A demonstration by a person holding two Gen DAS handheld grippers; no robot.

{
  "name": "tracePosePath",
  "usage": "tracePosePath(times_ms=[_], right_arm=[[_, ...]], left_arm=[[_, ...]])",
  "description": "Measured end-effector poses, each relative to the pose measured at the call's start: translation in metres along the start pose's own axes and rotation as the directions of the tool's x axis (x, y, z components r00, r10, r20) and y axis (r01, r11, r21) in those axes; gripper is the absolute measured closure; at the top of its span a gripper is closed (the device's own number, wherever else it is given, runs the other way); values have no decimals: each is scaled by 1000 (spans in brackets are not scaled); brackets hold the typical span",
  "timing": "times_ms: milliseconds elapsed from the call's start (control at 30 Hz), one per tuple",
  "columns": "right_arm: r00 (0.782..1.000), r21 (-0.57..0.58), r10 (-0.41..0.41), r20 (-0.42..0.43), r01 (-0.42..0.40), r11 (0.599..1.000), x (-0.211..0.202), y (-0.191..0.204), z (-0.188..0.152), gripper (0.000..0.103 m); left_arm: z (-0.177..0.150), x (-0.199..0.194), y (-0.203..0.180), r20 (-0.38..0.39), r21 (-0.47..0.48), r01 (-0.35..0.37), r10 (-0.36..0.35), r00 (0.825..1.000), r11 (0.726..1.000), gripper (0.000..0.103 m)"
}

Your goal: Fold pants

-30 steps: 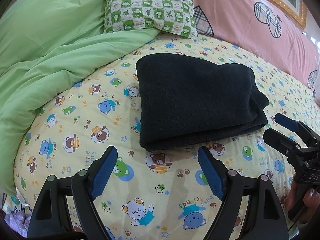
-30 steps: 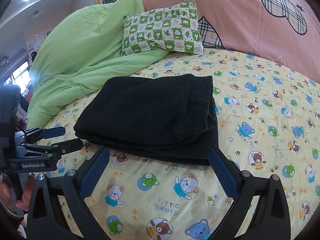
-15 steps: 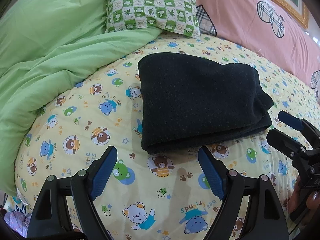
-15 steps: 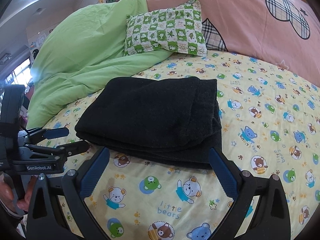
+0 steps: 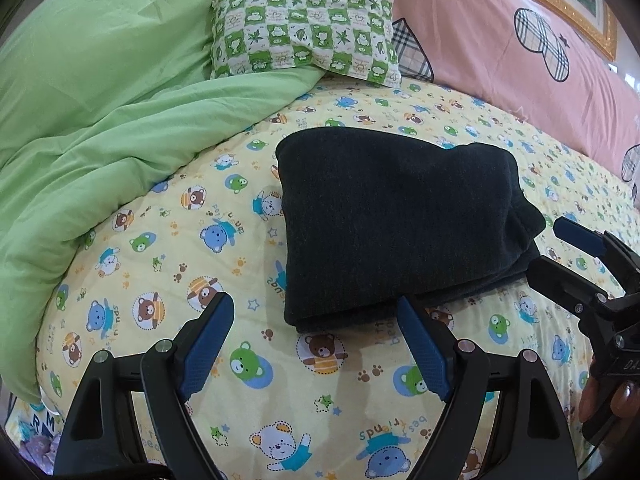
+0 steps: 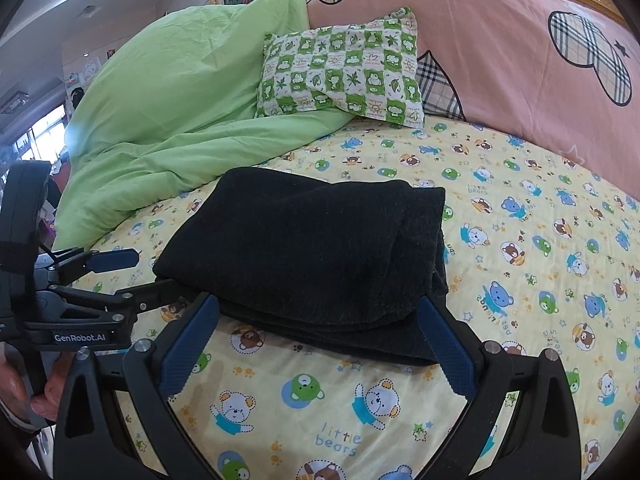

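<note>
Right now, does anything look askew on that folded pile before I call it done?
Only slightly: the pants lie folded, but lower layers stick out past the top fold at the near right corner. Both grippers are open and clear.

Bed (image 5: 248, 364) with yellow bear-print sheet, four things lying on it.
Folded black pants (image 5: 392, 224) sit flat mid-sheet, several layers stacked, thicker fold edge toward the cameras. Rumpled green duvet (image 5: 100, 120) heaped along the left side, its edge spilling onto the sheet near the pants but apart from them. Green-and-white checked pillow (image 5: 304, 28) at the head, resting partly on the duvet. Pink bedding (image 5: 500, 72) with plaid shapes behind, probably a quilt or long pillow; edges cropped.
</note>
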State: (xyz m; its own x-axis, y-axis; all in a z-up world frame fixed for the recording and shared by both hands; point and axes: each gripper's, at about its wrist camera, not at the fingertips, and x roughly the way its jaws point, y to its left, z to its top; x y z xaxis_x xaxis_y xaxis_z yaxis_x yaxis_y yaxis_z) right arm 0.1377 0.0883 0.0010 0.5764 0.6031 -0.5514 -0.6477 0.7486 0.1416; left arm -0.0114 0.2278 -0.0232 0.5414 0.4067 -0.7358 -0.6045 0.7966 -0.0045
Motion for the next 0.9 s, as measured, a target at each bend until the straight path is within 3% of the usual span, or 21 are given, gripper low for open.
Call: tracePosePath(times_ms=[900], right_arm=[[1000,18,15,-4,-15,1000,6,-8,11,4]], left_arm=[[17,4,-1,11,6,-12,12,1000,1000,17]])
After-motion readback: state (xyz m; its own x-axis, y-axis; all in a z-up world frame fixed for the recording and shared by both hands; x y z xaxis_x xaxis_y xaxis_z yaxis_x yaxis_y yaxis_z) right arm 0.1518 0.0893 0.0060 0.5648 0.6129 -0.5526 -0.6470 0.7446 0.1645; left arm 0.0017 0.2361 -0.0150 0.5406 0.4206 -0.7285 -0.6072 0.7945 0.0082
